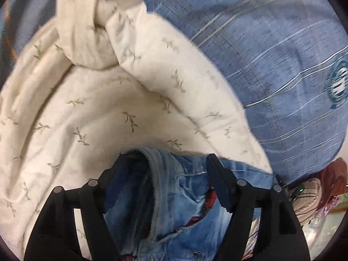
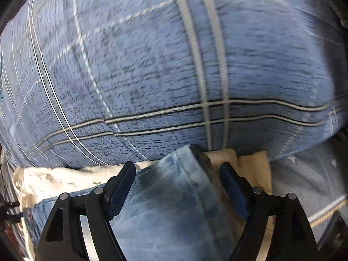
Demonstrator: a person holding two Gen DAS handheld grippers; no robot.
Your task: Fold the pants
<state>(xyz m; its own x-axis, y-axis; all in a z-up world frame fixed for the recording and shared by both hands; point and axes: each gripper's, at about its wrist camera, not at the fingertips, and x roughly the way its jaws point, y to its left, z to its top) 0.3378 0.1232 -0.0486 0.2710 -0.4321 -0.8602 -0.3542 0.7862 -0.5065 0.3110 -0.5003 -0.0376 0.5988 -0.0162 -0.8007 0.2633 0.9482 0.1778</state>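
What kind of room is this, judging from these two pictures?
Probably a bedroom, on a bed: a blue plaid bedsheet covers the surface, a cream quilt with a leaf print is bunched on it, and the jeans lie on top.

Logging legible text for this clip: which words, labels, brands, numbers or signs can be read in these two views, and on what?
None can be read.
Round teal-and-white emblem on the blue plaid bedding: too blurred, and cut off at the picture's edge, to tell any lettering.
Jeans: no label or tag shows.
Cream leaf-print quilt: pattern only, no text.
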